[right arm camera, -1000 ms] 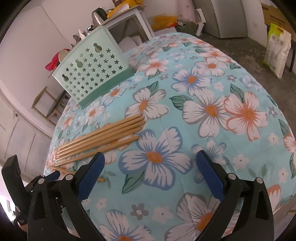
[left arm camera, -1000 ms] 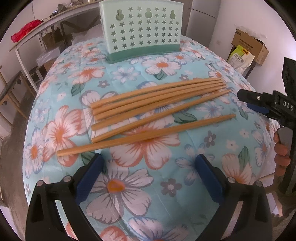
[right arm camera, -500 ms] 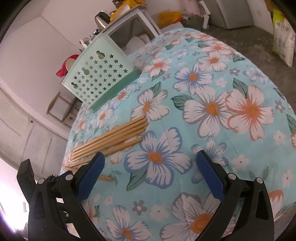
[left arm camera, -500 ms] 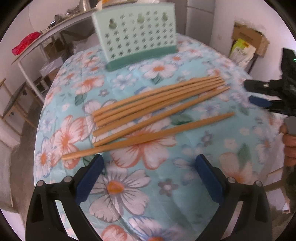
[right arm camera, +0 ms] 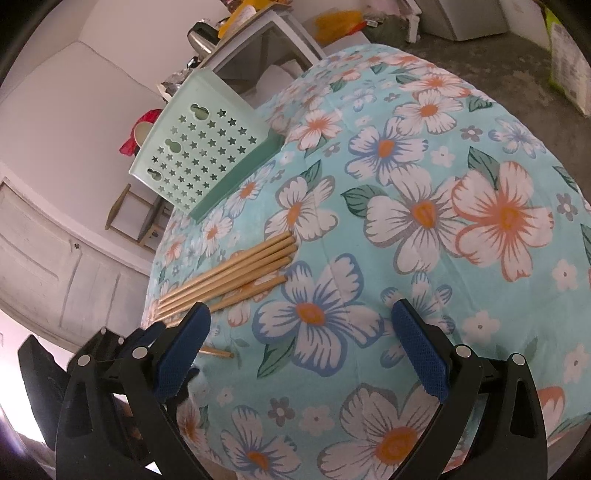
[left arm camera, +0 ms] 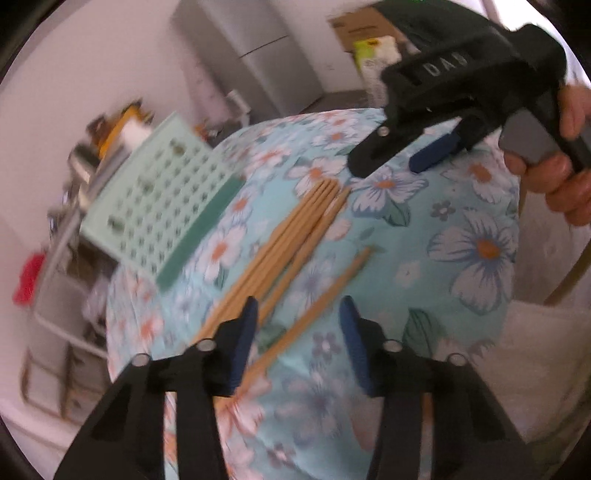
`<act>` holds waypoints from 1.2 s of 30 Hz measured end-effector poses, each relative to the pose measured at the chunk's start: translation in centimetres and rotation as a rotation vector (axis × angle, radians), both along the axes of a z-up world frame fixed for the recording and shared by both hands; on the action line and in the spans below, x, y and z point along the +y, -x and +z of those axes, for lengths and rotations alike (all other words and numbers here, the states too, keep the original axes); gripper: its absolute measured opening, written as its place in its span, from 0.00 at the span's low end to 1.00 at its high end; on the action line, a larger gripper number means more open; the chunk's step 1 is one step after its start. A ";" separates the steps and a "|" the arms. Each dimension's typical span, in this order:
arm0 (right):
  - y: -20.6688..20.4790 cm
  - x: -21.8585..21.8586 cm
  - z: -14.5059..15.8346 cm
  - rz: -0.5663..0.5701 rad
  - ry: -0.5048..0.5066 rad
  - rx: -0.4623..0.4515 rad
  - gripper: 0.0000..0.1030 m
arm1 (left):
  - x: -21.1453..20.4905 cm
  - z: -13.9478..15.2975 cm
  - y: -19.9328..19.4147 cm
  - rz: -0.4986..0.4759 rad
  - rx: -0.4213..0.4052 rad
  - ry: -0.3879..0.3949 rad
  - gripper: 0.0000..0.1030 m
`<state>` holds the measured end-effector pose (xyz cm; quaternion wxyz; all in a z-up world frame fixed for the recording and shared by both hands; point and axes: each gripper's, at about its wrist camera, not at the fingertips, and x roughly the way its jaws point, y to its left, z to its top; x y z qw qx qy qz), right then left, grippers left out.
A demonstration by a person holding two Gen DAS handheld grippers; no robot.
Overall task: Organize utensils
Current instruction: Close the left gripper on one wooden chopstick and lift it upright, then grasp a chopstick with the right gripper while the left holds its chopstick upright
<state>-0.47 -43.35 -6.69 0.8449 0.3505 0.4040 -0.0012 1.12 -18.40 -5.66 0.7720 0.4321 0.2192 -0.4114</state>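
Observation:
Several wooden chopsticks (left arm camera: 291, 236) (right arm camera: 236, 273) lie bundled on the flowered tablecloth (left arm camera: 461, 258) (right arm camera: 443, 184). One lone chopstick (left arm camera: 332, 288) lies apart, its tip (right arm camera: 218, 352) showing in the right wrist view. My left gripper (left arm camera: 298, 302) straddles that lone chopstick with its jaws closing; the pads stand clear of it. A mint-green holder with star holes (left arm camera: 155, 206) (right arm camera: 207, 158) stands at the table's far edge. My right gripper (right arm camera: 300, 308) (left arm camera: 388, 166) hovers open over the cloth near the bundle's other end, holding nothing.
A hand (left arm camera: 565, 177) holds the right gripper's handle. A cluttered shelf (left arm camera: 74, 184) with a kettle (right arm camera: 201, 37) stands behind the holder. Beyond the table are a grey fridge (left arm camera: 266, 55), a cardboard box (left arm camera: 354, 29) and a bag on the floor (right arm camera: 565, 55).
The left view has rolled and swung to the chopsticks' end. The left jaws have narrowed around the lone chopstick. The right gripper tilted slightly and now appears much closer.

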 end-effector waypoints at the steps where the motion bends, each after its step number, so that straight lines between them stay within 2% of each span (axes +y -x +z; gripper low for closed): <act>1: 0.0 0.0 0.0 0.001 0.002 0.000 0.92 | -0.5 -0.4 0.0 -0.033 -0.021 -0.032 0.38; 6: -0.2 0.2 -0.1 0.002 0.006 0.000 0.92 | -1.9 -2.3 0.3 -0.152 -0.088 -0.148 0.29; 11: -0.2 0.2 -0.2 -0.001 0.014 -0.003 0.92 | -2.4 -2.8 0.2 -0.191 -0.072 -0.167 0.15; 15: -0.2 0.3 -0.2 -0.001 0.016 -0.004 0.92 | -2.6 -2.8 0.4 -0.200 -0.091 -0.176 0.14; 19: -0.3 0.2 -0.3 -0.004 0.009 -0.003 0.92 | -2.3 -2.1 0.2 -0.188 -0.076 -0.148 0.13; 23: -0.2 0.0 -0.1 -0.014 0.000 0.009 0.88 | -2.2 -1.1 0.3 -0.172 -0.115 -0.119 0.11; 26: 0.3 -0.7 0.1 -0.037 -0.025 0.009 0.82 | -1.7 0.3 -0.1 -0.140 -0.135 -0.071 0.10; 30: 0.8 -0.9 0.5 -0.053 -0.077 -0.005 0.69 | -0.7 3.0 -1.3 -0.069 -0.168 0.009 0.08; 34: 0.8 0.0 1.1 -0.031 -0.120 -0.033 0.56 | 0.6 5.6 -2.8 0.015 -0.171 0.091 0.07; 36: 0.5 0.7 1.4 -0.011 -0.138 -0.039 0.52 | 1.5 7.1 -3.8 0.071 -0.166 0.140 0.06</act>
